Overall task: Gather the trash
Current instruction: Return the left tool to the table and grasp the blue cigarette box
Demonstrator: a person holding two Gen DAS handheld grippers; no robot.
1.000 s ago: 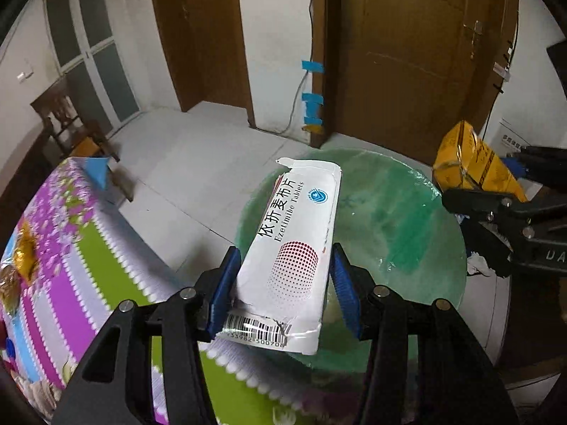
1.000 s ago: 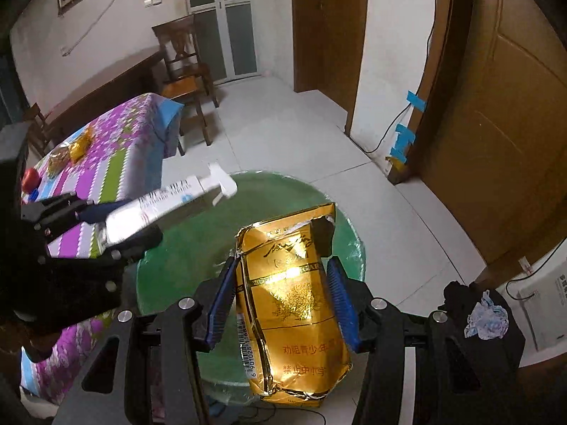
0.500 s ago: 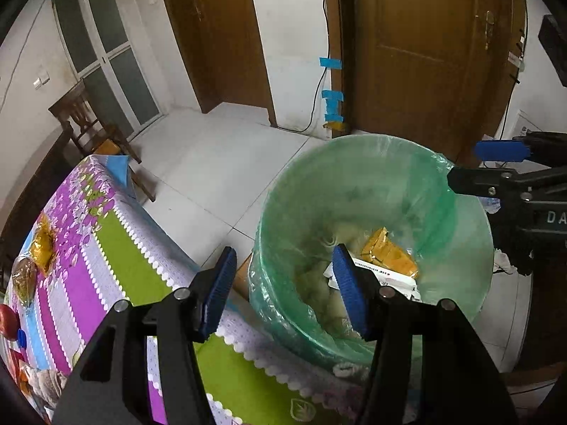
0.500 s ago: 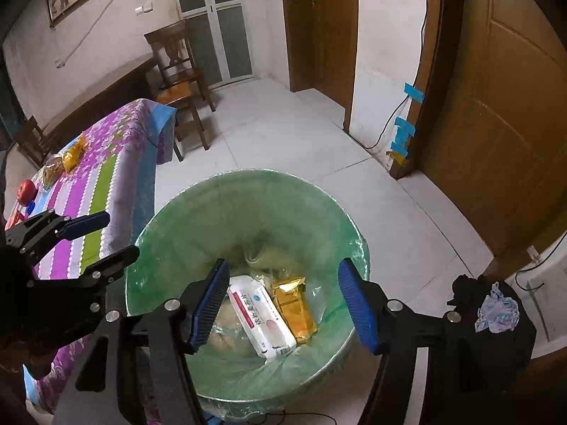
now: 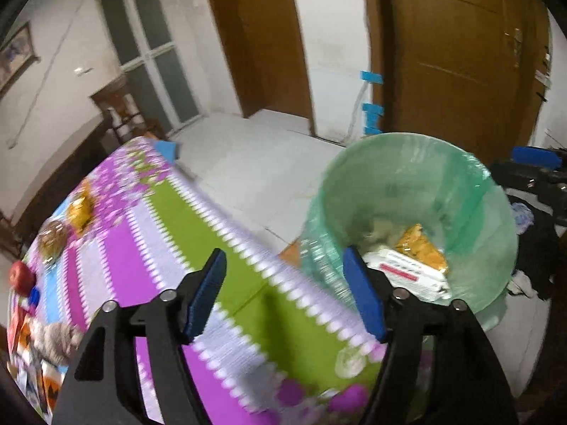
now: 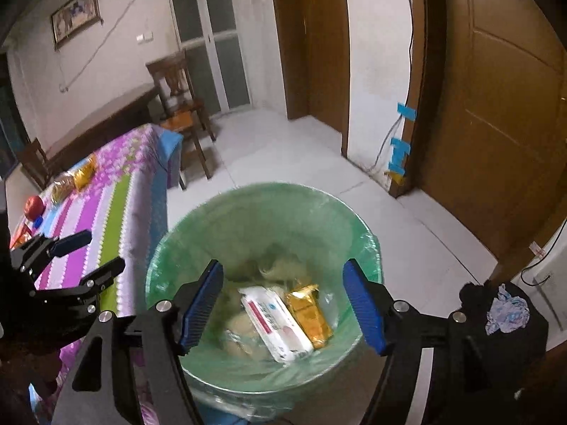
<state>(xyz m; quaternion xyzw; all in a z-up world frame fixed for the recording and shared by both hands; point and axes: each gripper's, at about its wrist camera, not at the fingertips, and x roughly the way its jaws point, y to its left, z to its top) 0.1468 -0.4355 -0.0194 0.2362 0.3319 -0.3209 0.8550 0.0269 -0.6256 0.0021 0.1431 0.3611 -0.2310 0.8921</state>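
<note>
A long table [image 5: 117, 248] in a striped purple, green and white cloth runs along your left, with a red apple [image 5: 20, 276] and snack packets at its far end. Beside it stands the trash bin [image 6: 184, 248], lined with a green bag. A second ago each gripper held a piece of trash above it; now the white medicine box [image 6: 276, 322] and the gold packet [image 6: 308, 313] lie side by side at the bottom. Your left gripper [image 5: 285, 292] has swung back over the table, jaws wide apart and empty. Your right gripper [image 6: 283, 304] hangs above the bin, equally wide and empty. Both drops look complete, freeing you to fetch more.
</note>
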